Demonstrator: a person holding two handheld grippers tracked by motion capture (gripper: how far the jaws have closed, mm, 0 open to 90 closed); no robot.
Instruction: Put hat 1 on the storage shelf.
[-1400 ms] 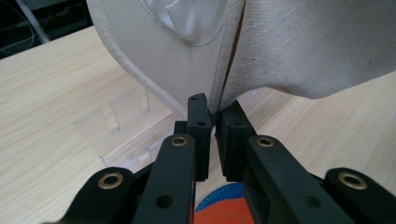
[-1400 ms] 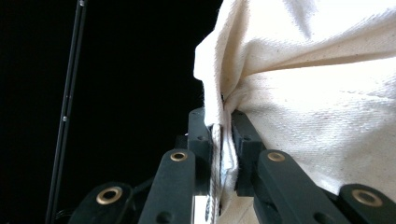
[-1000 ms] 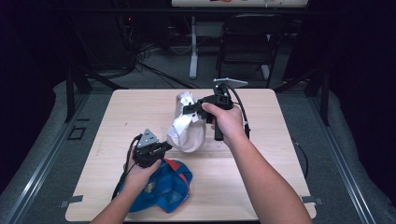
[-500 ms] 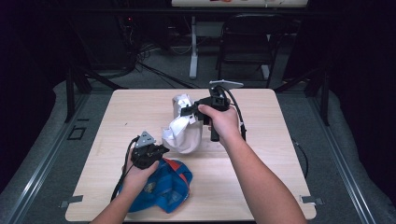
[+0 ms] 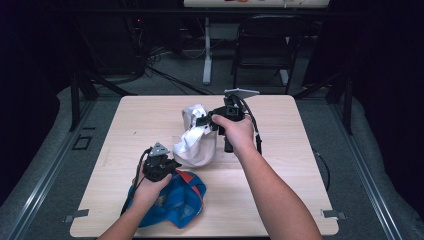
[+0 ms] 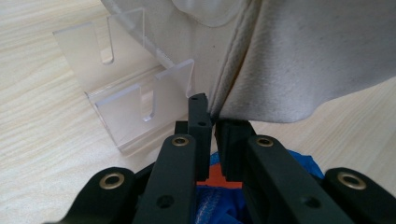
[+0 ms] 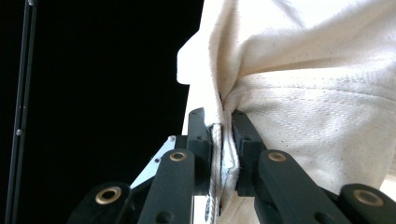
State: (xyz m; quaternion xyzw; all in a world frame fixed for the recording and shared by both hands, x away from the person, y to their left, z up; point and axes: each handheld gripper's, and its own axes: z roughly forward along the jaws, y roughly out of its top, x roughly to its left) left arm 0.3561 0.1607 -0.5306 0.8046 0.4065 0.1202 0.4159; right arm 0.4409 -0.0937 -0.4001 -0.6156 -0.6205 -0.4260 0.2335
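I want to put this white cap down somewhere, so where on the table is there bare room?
The table is bare along its right side past the right tool, and across the far left corner. It is crowded at the near-left middle: the white cap, the clear stand beside it, the blue cap and the left tool.

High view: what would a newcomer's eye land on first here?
The white cap at mid-table, lifted between both tongs: the right tongs pinch its far edge, the left tongs its near edge. Next, the blue cap with an orange patch at the near edge by the left hand, and a clear acrylic stand under the white cap.
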